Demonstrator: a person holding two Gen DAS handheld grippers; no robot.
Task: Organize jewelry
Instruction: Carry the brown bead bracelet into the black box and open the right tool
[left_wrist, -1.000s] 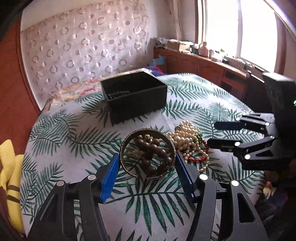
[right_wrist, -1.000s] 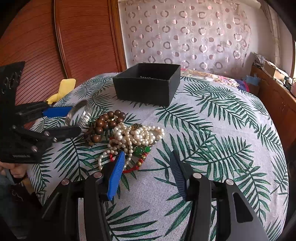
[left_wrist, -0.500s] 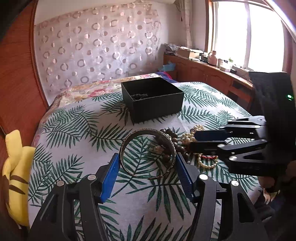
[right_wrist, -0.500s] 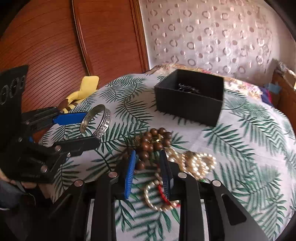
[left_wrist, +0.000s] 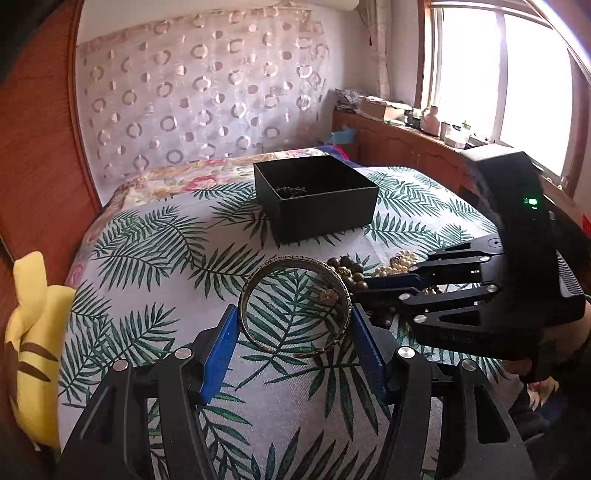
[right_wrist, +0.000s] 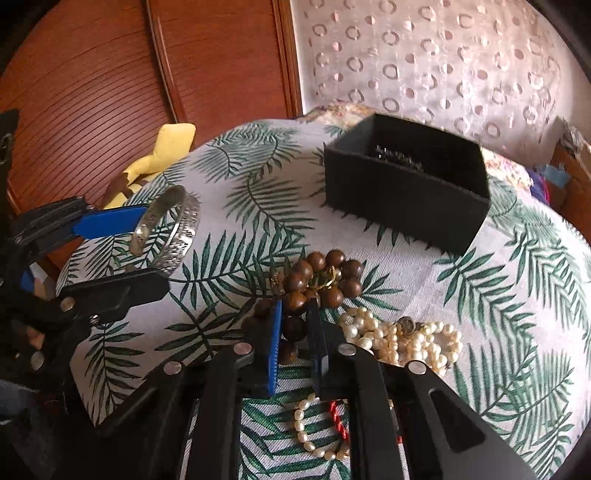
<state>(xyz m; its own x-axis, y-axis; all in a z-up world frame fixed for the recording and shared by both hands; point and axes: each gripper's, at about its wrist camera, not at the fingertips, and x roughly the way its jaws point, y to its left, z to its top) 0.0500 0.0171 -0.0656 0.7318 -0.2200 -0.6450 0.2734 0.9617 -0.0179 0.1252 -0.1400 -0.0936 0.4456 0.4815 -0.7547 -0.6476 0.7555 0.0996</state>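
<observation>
Since the earlier frames, the left claw (left_wrist: 291, 332) has lifted the bangle (left_wrist: 295, 304) clear of the heap, and the right claw (right_wrist: 293, 332) has closed from wide apart onto the wooden beads (right_wrist: 317, 275).

Left wrist view: the left claw grips the bangle across its width, both blue pads touching its rim, held above the leaf-print cover (left_wrist: 147, 258). The box (left_wrist: 317, 199) stands beyond it, open, with a dark chain lying inside. At right, the right claw (left_wrist: 369, 286) reaches into the beads (left_wrist: 347, 266) and pearls (left_wrist: 399, 258).

Right wrist view: the right claw is clenched on one bead of the wooden string; the rest of the string lies on the cover, just beside the pearls (right_wrist: 399, 336) and a red cord (right_wrist: 338, 417). The left claw (right_wrist: 147, 243) holds the bangle (right_wrist: 170, 229) tilted, well apart from the box (right_wrist: 402, 199).

Judgement: two pieces are now secured; both await transfer into the box, with pearls and cord left to gather.
</observation>
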